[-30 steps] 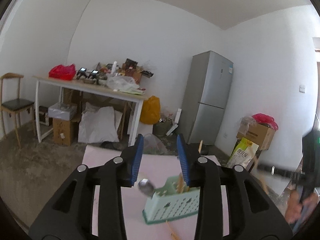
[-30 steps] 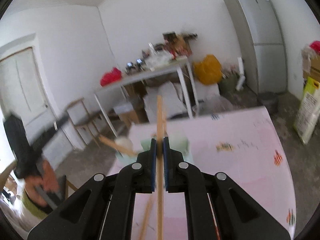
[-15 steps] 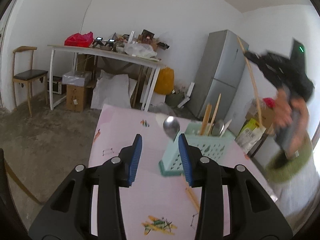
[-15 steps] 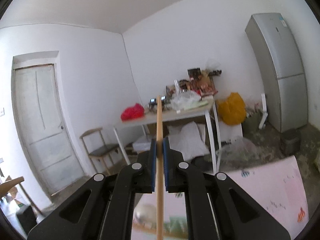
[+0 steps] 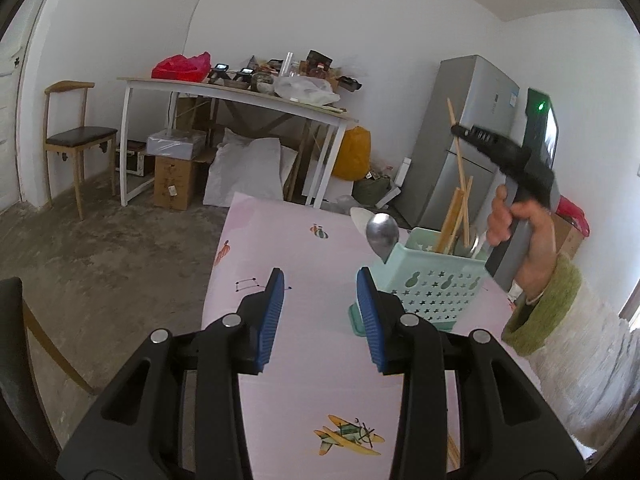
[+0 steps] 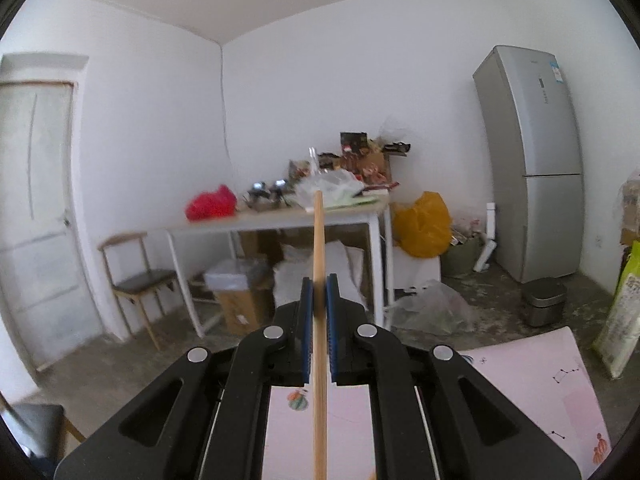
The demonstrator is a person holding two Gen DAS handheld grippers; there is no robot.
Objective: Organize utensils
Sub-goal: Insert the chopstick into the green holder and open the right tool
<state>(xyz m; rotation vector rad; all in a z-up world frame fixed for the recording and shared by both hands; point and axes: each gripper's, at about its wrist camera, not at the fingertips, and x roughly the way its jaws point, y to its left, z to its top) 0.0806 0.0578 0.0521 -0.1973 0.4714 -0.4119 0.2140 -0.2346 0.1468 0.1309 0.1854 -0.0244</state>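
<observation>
The right gripper is clenched on a single wooden chopstick, its blue pads pressed flat against the stick at the centre of the right wrist view; the chopstick runs straight up the middle of the frame from the bottom edge to past the pads. In the left wrist view, that same gripper shows at the upper right, carried by a hand in a green-cuffed sleeve, with the chopstick slanting down toward the mint-green utensil caddy.

The left gripper stands released in the lower centre of its own view, nothing between its blue pads, over the pink patterned tablecloth. The caddy sits just right of the right-hand pad, on the cloth. A metal spoon stands bowl-up at the caddy's left corner, and more chopsticks and spoons lean in its far compartments. Beyond are a cluttered white table, a wooden chair at the left and a grey fridge.
</observation>
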